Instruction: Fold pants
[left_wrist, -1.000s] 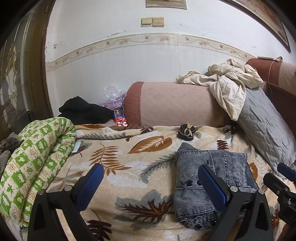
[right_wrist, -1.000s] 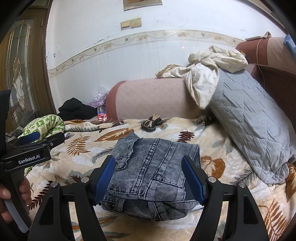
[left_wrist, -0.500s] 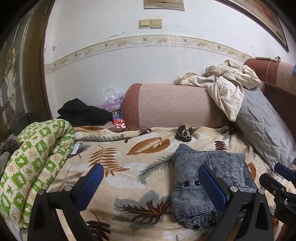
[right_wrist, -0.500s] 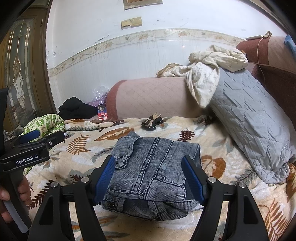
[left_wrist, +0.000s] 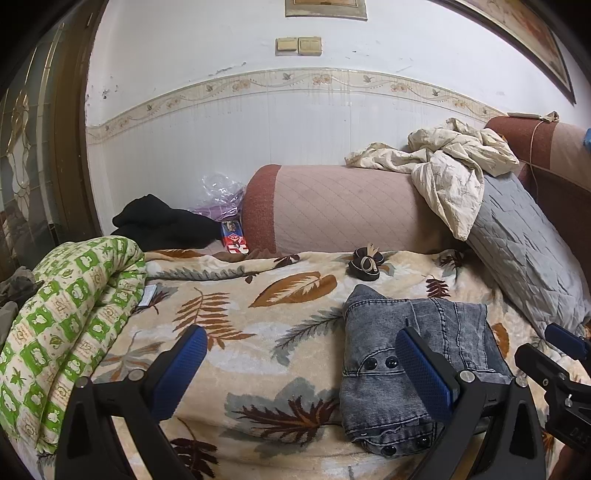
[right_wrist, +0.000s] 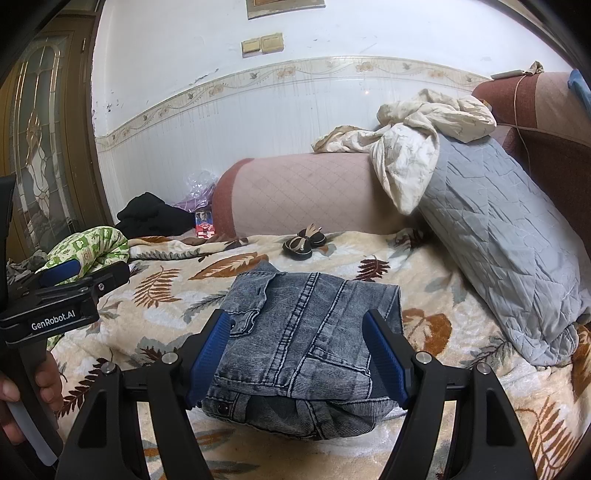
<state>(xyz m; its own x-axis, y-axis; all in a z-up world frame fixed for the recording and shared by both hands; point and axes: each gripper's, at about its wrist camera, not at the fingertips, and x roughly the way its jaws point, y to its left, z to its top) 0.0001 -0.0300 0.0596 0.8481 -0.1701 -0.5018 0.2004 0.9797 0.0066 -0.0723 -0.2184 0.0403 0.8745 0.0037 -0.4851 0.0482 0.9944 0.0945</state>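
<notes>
Right wrist view looks down over the folded pants (right_wrist: 306, 343), a compact grey denim bundle lying on the leaf-print blanket (right_wrist: 436, 258). The right gripper (right_wrist: 297, 354) hovers above the near half of that bundle with its blue pads spread wide, one over each side of the denim; from this angle it seems the pads do not press the cloth, though the near edge is partly hidden by the fingers. At the left edge of the same view a hand (right_wrist: 22, 391) grips the handle of the left gripper (right_wrist: 64, 280).

Left wrist view shows the left gripper (left_wrist: 299, 363) released too, its jaws well apart over bare blanket (left_wrist: 221, 321), with the pants (left_wrist: 373, 369) lying to the right, behind its right finger. The right gripper (left_wrist: 554, 354) shows at the far right edge.

Beyond the pants a pair of small dark shoes (right_wrist: 304, 242) sits on the blanket near the pink quilted bolster (right_wrist: 303, 192). A grey pillow (right_wrist: 502, 236) leans at the right with a crumpled cream sheet (right_wrist: 417, 140) draped over its top. A rolled green-patterned quilt (left_wrist: 62, 314) lies at the left, and dark clothing (left_wrist: 162, 221) is heaped by the wall.
</notes>
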